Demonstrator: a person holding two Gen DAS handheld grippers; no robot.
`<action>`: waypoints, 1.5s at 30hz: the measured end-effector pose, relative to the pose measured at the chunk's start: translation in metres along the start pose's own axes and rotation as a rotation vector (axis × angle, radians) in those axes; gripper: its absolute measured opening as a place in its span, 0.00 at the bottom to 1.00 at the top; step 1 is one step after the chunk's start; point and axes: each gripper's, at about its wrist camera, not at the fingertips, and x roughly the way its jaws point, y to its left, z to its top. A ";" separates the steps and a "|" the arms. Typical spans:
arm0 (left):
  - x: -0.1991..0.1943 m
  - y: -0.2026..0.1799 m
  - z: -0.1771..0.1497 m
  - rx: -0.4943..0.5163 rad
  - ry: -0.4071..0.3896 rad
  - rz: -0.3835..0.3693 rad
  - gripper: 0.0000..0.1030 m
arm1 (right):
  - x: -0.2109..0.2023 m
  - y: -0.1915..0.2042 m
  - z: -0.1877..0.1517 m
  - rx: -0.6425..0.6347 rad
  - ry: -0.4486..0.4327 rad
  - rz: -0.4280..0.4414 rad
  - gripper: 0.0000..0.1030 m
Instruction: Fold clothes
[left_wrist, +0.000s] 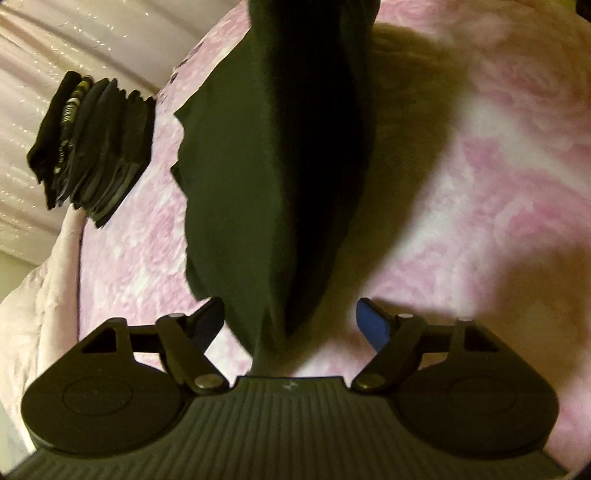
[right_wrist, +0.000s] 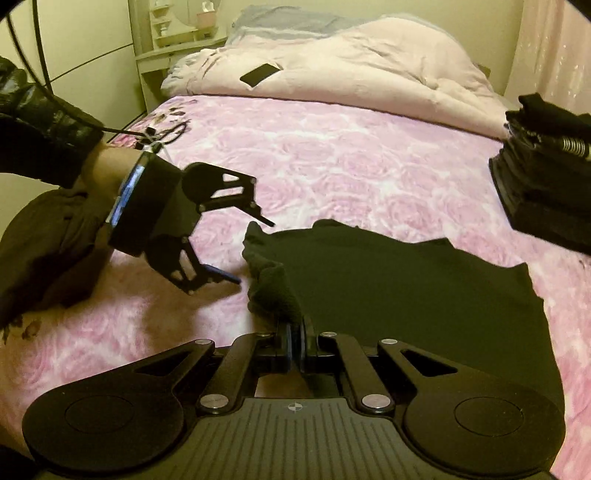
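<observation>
A dark green garment (right_wrist: 406, 295) lies spread on the pink rose-patterned bedspread (right_wrist: 351, 155). My right gripper (right_wrist: 295, 336) is shut on its near, bunched-up edge. In the left wrist view the same garment (left_wrist: 240, 166) hangs as a long fold, its lower tip reaching between the wide-set jaws of my left gripper (left_wrist: 291, 323); the blue pads (left_wrist: 373, 326) do not press on it. From the right wrist view, the left gripper (right_wrist: 255, 251) stands open just left of the garment's crumpled corner, held by a hand in a dark sleeve.
A stack of folded dark clothes (right_wrist: 546, 184) sits at the bed's right side, also seen in the left wrist view (left_wrist: 92, 144). A pale duvet (right_wrist: 332, 66) with a flat black object (right_wrist: 260, 74) is heaped at the head. A cable and small items (right_wrist: 166, 133) lie at the left edge.
</observation>
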 end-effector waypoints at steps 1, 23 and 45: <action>0.006 0.001 0.001 -0.001 0.000 -0.006 0.61 | 0.001 0.000 0.001 0.011 0.006 0.003 0.02; -0.005 0.149 0.117 0.239 0.038 -0.116 0.08 | -0.069 -0.054 -0.022 0.211 -0.074 -0.043 0.02; 0.294 0.241 0.338 0.407 0.214 -0.529 0.09 | -0.054 -0.366 -0.160 1.021 -0.128 -0.085 0.02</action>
